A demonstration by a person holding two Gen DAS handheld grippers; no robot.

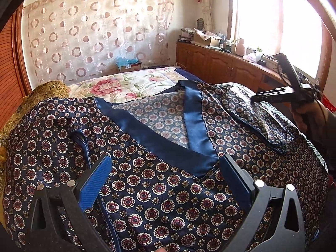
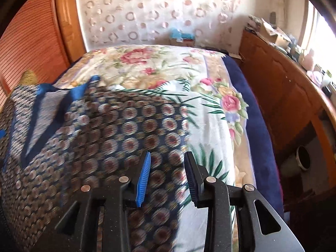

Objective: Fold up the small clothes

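Left gripper (image 1: 166, 180) hangs just above the patterned robe (image 1: 159, 199), its 2 blue-padded fingers (image 1: 95, 183) spread wide with nothing between them. Right gripper (image 2: 168, 176) is parted too, gap narrower, empty, above the robe's right edge. The navy medallion-print robe with its blue satin collar band (image 1: 194, 124) lies spread across the floral bedspread (image 2: 159, 67), 1 sleeve (image 1: 258, 121) folded inward. A wooden cabinet (image 1: 220, 65) runs beside the bed.
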